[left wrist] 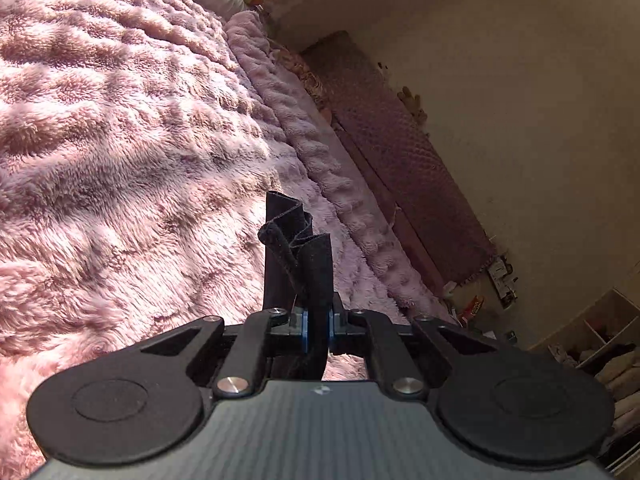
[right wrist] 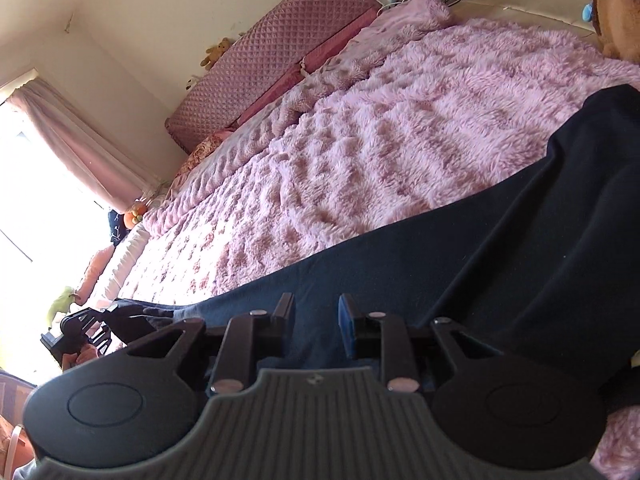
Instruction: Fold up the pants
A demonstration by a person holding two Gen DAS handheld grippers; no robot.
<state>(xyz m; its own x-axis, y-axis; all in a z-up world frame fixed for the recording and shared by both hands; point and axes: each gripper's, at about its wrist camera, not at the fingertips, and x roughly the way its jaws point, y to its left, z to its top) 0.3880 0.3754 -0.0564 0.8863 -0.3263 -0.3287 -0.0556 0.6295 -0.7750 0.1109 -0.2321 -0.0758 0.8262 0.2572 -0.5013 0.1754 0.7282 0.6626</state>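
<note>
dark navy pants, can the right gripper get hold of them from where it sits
Probably yes: the right gripper is open right above the dark navy cloth pants on the fluffy pink blanket, nothing between; the left gripper is clamping another part.

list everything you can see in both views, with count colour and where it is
pants: one, dark navy, stretched along the near side of the bed, one end bunched in the left gripper
blanket: one, fluffy pink, covering the bed
headboard cushion: one, quilted mauve, against the wall
teddy bear: one, brown, far corner of the bed
curtain: one, pink, by the window
left gripper: shut on the pants
right gripper: open over the pants
</note>
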